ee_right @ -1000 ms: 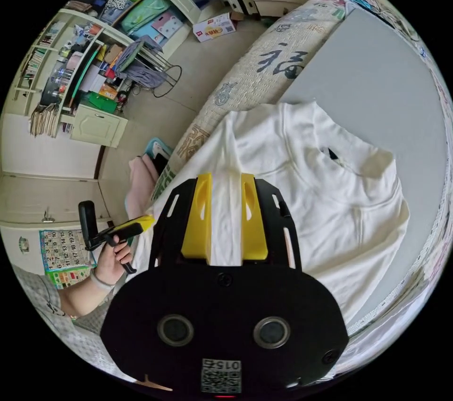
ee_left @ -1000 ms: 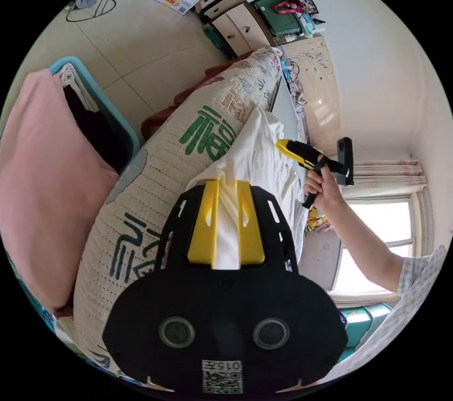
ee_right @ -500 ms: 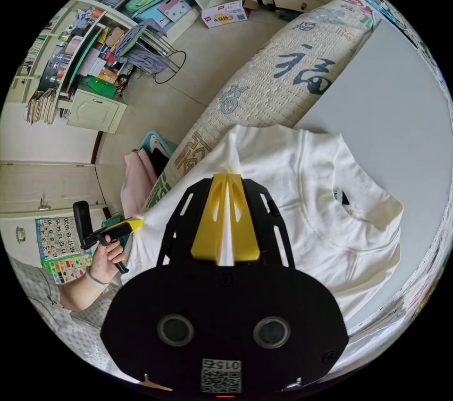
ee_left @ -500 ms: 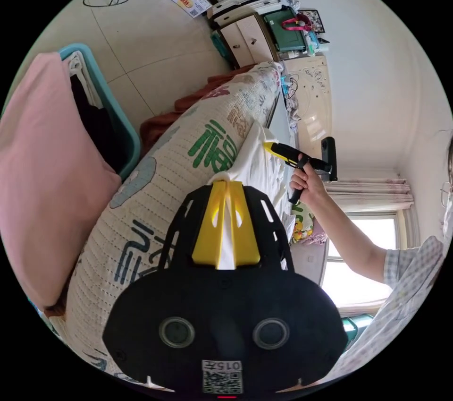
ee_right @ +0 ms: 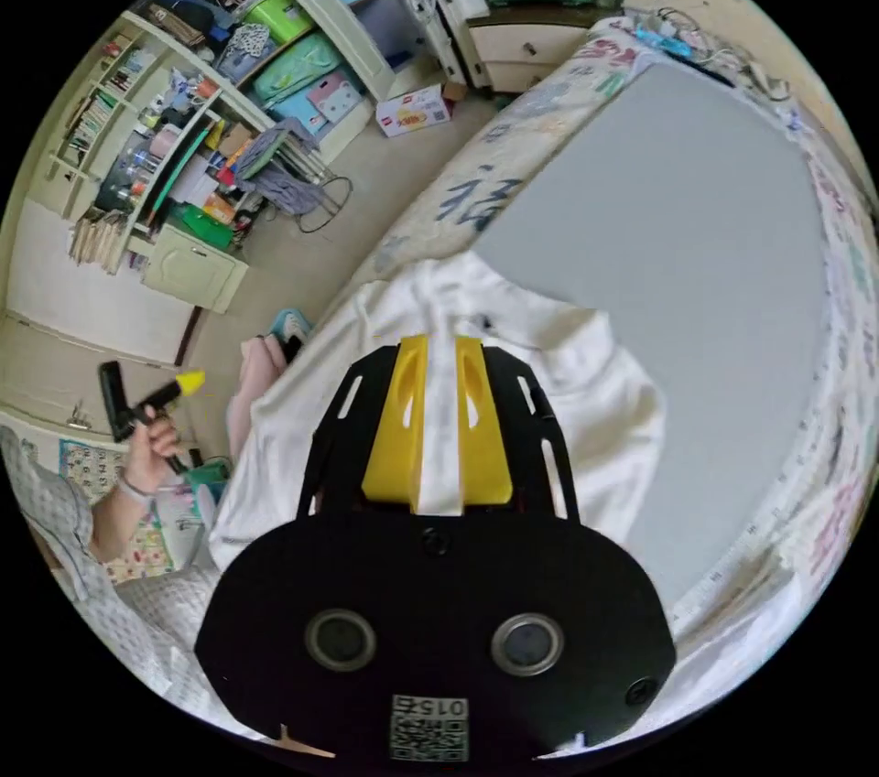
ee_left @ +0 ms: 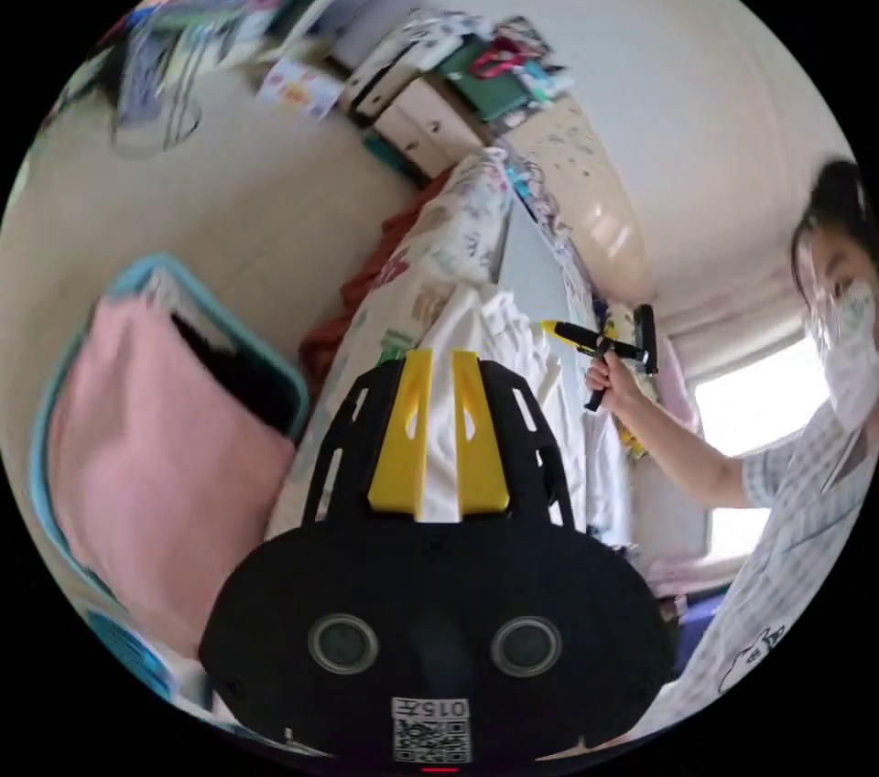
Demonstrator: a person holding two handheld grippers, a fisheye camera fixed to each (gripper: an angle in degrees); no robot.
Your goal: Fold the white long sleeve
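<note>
left gripper (ee_left: 438, 353): yellow jaws parted a little, white cloth lying between them; whether both jaws press on it cannot be told; seen again in the right gripper view (ee_right: 189, 381) held in a hand (ee_right: 156, 446), raised over the floor side, jaws too small there to judge

right gripper (ee_right: 436, 342): yellow jaws slightly apart with white fabric between; grip not certain; seen also in the left gripper view (ee_left: 552, 328), held by a hand (ee_left: 612, 382) above the far part of the garment, pointing at it

white long sleeve (ee_right: 586, 393): on the near corner of the bed, partly bunched; upper edge lifted toward the right gripper; one side draped over the bed edge toward the floor; in the left gripper view (ee_left: 494, 329) rumpled, running from the jaws toward the other gripper

bed top (ee_right: 678, 200): flat grey surface; patterned quilted side (ee_left: 458, 228) with printed characters below it

laundry basket (ee_left: 275, 365): blue rim, on the floor beside the bed; pink cloth (ee_left: 146, 466) piled in it, dark item behind

floor (ee_left: 211, 182): pale tiles; left gripper view blurred

shelves (ee_right: 211, 109): cluttered, against the wall; cardboard box (ee_right: 414, 109) on the floor nearby
</note>
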